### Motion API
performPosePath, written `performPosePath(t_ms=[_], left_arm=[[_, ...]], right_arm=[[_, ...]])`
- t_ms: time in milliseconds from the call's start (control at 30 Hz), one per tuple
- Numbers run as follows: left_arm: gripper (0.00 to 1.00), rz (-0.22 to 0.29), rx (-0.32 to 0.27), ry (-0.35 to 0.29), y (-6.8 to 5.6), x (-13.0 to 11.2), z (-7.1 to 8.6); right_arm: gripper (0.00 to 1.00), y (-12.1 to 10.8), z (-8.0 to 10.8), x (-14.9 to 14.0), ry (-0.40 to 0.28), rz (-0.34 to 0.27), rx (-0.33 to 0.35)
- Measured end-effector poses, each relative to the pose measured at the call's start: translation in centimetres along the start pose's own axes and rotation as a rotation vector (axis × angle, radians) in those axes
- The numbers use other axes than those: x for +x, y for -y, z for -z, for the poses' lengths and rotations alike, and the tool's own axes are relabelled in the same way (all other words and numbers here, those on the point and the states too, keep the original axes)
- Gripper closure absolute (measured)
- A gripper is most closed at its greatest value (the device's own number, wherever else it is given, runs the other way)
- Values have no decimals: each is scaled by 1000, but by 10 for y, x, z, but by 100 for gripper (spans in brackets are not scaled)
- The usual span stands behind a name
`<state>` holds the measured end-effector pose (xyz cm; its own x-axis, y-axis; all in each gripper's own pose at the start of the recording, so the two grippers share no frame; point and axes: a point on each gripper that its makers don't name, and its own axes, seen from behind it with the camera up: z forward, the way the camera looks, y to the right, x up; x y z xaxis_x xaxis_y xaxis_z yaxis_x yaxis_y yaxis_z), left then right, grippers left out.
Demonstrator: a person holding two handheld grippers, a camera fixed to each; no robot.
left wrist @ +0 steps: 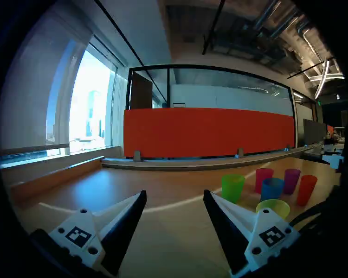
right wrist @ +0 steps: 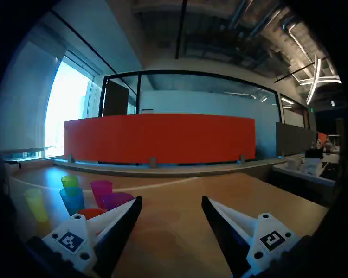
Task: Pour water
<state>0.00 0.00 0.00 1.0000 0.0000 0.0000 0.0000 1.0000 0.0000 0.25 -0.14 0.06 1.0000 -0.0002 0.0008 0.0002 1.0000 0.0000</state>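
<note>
Both hand-held grippers (left wrist: 174,192) (right wrist: 171,198), spread wide, empty

an orange partition (left wrist: 206,132) stands along the wooden table's (left wrist: 174,231) far edge. a bright window (left wrist: 88,111) is to its left, strip lights (left wrist: 323,78) overhead.

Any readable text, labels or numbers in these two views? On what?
None readable.
Markers on the left gripper and right gripper: black-and-white patterns, no letters.
White wall plate: too small to read.
Cups: no print visible.
</note>
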Motion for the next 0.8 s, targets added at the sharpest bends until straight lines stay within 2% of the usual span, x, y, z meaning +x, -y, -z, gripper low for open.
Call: performPosePath(t_ms=[200, 500, 600, 800], left_arm=[[10, 0, -1, -1, -1, 1, 0], [10, 3, 9, 2, 4, 2, 1], [10, 0, 7, 15, 4, 0, 1], [10, -18, -10, 2, 2, 19, -1]], right_arm=[[1, 0, 0, 1, -1, 0, 0], [0, 2, 1, -1, 0, 0, 18], [1, 3, 4, 5, 3, 3, 21], [1, 3, 5, 28, -16, 26, 26]])
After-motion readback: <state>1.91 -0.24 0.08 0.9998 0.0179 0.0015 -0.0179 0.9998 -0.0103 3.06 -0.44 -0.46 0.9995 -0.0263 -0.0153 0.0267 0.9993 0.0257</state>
